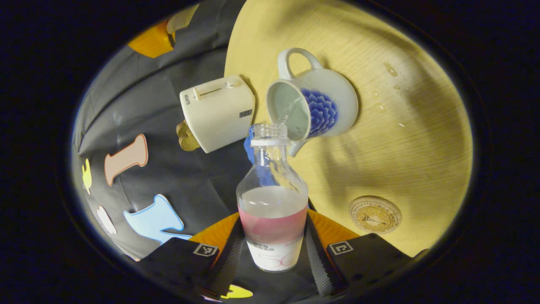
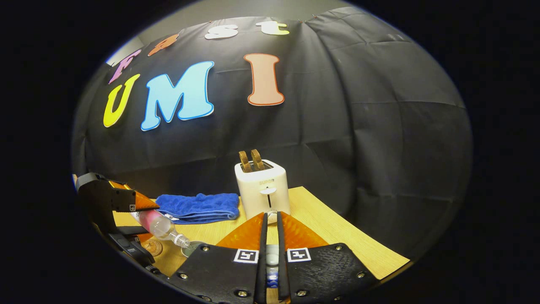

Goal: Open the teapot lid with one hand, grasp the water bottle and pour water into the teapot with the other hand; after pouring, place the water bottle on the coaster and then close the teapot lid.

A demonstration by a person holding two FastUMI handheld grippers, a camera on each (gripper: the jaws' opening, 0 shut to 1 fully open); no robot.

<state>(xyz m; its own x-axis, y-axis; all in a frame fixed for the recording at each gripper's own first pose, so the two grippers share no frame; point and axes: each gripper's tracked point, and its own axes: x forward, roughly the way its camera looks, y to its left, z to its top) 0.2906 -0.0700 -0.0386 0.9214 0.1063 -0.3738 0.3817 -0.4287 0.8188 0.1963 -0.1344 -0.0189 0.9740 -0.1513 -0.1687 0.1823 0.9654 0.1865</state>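
Left gripper, low in the left gripper view, clamps the tilted water bottle pouring into the open teapot at centre; right gripper pinches the lid; coaster lower right.

White teapot with blue flower pattern, pink-banded clear water bottle, blue towel, cream toaster

We see the left gripper clamped on the water bottle, both fingers pressing its lower body. Bottle uncapped, tilted toward the open teapot; a thin stream enters the teapot's mouth. Coaster lies bare on the surface. Toaster stands beside the teapot.
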